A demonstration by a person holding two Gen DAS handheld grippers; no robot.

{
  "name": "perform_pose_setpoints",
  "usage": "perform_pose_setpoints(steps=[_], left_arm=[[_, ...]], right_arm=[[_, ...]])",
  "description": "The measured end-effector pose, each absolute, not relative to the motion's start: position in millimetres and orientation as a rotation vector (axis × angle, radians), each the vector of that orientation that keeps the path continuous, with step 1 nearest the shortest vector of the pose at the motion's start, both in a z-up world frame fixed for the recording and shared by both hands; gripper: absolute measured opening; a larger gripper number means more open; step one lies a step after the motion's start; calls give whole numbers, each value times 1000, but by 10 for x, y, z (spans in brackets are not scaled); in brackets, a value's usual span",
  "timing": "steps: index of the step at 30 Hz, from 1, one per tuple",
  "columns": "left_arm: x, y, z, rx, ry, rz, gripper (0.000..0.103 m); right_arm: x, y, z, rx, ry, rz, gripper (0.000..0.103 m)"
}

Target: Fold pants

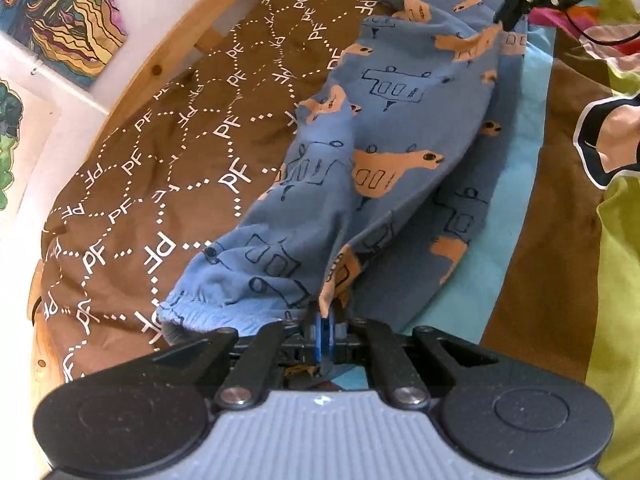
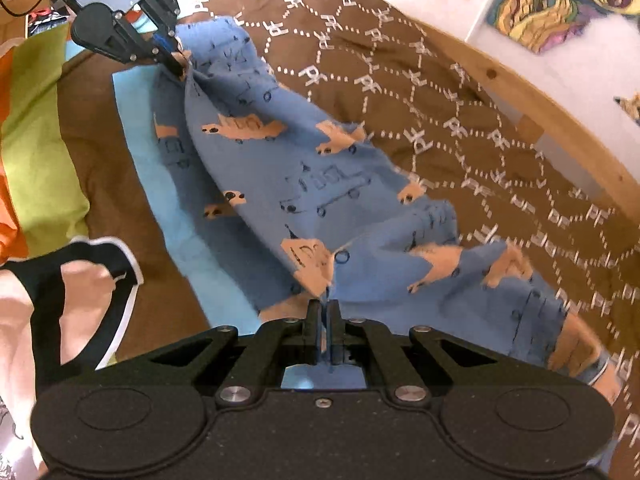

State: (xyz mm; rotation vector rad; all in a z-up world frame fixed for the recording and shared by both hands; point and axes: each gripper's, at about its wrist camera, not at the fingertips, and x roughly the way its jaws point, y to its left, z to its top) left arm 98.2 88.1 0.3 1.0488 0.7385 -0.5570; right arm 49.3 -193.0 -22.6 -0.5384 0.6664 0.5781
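Blue pants with orange animal and vehicle prints stretch across a brown bedspread printed with white "PF" marks. My left gripper is shut on the fabric near an elastic cuff. The right gripper pinches the far end at top right. In the right wrist view, my right gripper is shut on the pants, and the left gripper holds the far end at top left. The pants hang lifted between both grippers.
A light blue strip of the bedding lies under the pants. Green and orange bedding lies to one side. A wooden bed frame runs along the wall with colourful pictures. A person's leg is at lower left.
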Motion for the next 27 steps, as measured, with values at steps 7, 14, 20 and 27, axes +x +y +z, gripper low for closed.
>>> perform_pose_setpoints(steps=[7, 14, 20, 27], left_arm=[[936, 882, 65, 1000, 782, -547, 21], [794, 1064, 307, 709, 805, -436, 50], [874, 1163, 385, 493, 811, -255, 51], [1142, 1232, 428, 298, 867, -111, 47]], right_arm=[[402, -1943, -336, -506, 674, 570, 0], [351, -2002, -263, -433, 654, 559, 21], [320, -2101, -256, -333, 660, 526, 35], [359, -2137, -234, -309, 650, 500, 38]])
